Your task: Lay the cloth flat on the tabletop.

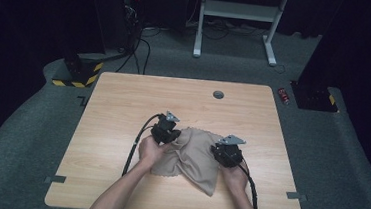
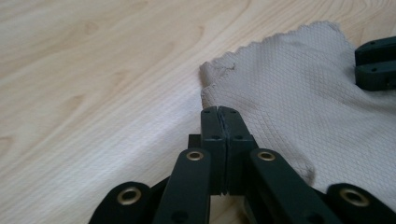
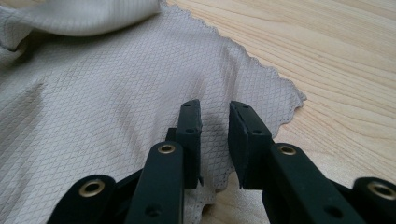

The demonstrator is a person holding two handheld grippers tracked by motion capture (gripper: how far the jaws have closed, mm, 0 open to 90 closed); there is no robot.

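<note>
High view: a beige cloth [image 1: 192,157] lies rumpled on the near half of a wooden table [image 1: 123,104], between the person's two hands. The left gripper [image 1: 165,133] sits at the cloth's left edge, the right gripper [image 1: 227,154] on its right part, each with a black cable trailing back toward the person.

Left gripper view: the jaws are pressed together with no gap between the pads, their tips at the scalloped border of the cloth [image 2: 299,88]. Whether a fold of the fabric is pinched between them cannot be told (the pads hide the contact line). A small curled corner of the cloth stands just beyond the tips, and bare table [image 2: 93,70] lies to the left. The other gripper [image 2: 376,63] shows at the right edge, resting on the cloth.

Right gripper view: the jaws stand apart with a clear gap, over the cloth [image 3: 107,93] near its wavy edge, and nothing is pinched between the pads. A raised fold of fabric crosses the top left, and wood grain [image 3: 336,56] shows to the right.
</note>
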